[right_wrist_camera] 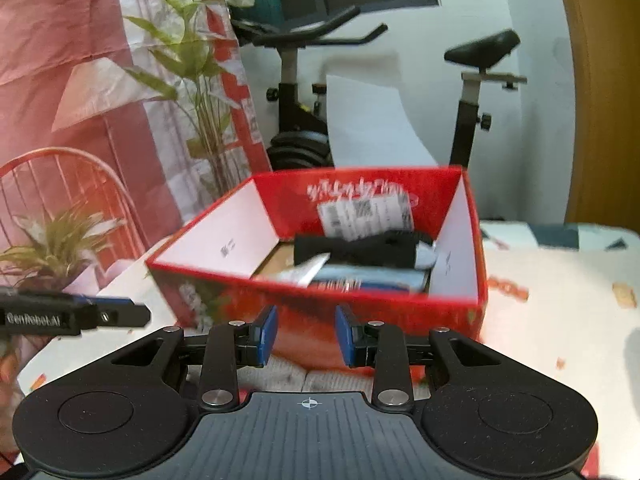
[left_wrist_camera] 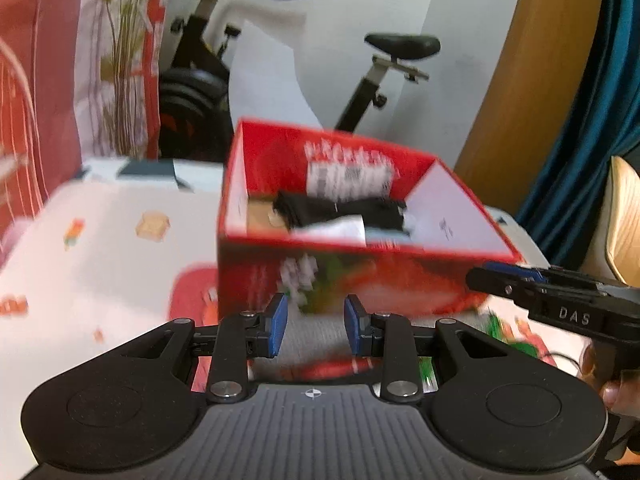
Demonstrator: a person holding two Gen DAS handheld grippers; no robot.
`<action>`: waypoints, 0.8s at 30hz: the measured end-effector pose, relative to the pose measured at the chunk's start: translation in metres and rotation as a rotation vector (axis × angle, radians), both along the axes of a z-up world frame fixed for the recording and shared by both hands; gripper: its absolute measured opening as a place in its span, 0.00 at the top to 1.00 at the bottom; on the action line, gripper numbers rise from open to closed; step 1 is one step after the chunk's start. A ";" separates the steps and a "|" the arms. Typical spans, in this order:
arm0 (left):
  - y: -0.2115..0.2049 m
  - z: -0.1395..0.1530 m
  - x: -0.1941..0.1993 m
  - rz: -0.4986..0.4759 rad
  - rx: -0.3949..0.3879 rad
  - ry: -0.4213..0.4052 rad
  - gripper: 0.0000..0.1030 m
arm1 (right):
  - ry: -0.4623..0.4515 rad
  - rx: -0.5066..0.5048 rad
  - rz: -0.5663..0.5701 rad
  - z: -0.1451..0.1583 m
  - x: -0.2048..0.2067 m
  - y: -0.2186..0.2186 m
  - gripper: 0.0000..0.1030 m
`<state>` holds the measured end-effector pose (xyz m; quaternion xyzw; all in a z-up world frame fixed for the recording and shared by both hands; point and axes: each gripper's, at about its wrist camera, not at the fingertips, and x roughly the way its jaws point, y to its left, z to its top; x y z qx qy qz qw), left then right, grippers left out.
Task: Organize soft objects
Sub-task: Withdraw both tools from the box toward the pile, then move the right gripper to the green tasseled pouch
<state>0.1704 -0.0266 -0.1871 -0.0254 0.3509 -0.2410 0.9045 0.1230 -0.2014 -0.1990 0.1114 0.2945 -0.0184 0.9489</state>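
A red cardboard box [left_wrist_camera: 400, 280] stands open on the table, just beyond both grippers. Inside lies a black folded cloth [left_wrist_camera: 340, 212] on top of a white and pale blue soft item [left_wrist_camera: 340, 230]. The right wrist view shows the same box [right_wrist_camera: 360, 316] and black cloth [right_wrist_camera: 360, 252]. My left gripper [left_wrist_camera: 316, 326] is open in front of the box's near wall, with nothing between its blue pads. My right gripper [right_wrist_camera: 306, 334] is also open and holds nothing; its fingertips [left_wrist_camera: 500, 280] reach in from the right. A grey-white ribbed fabric [left_wrist_camera: 316, 334] lies on the table below the jaws.
The table wears a white printed cloth [left_wrist_camera: 100, 260]. Behind it stand an exercise bike [left_wrist_camera: 380, 80], a tall plant [left_wrist_camera: 120, 60] and a red wire chair [right_wrist_camera: 60, 184]. A wooden panel [left_wrist_camera: 540, 80] rises at the right. A hand [left_wrist_camera: 616, 392] holds the right gripper.
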 end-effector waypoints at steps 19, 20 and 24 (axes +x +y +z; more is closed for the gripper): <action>0.007 -0.066 -0.030 0.035 0.019 0.223 0.68 | 0.293 0.005 -0.015 -0.073 -0.023 0.020 0.71; 0.006 -0.068 -0.031 0.029 0.024 0.225 0.68 | 0.300 0.008 -0.018 -0.074 -0.023 0.020 0.70; 0.003 -0.073 -0.032 0.018 0.030 0.227 0.68 | 0.311 0.006 -0.017 -0.077 -0.024 0.022 0.69</action>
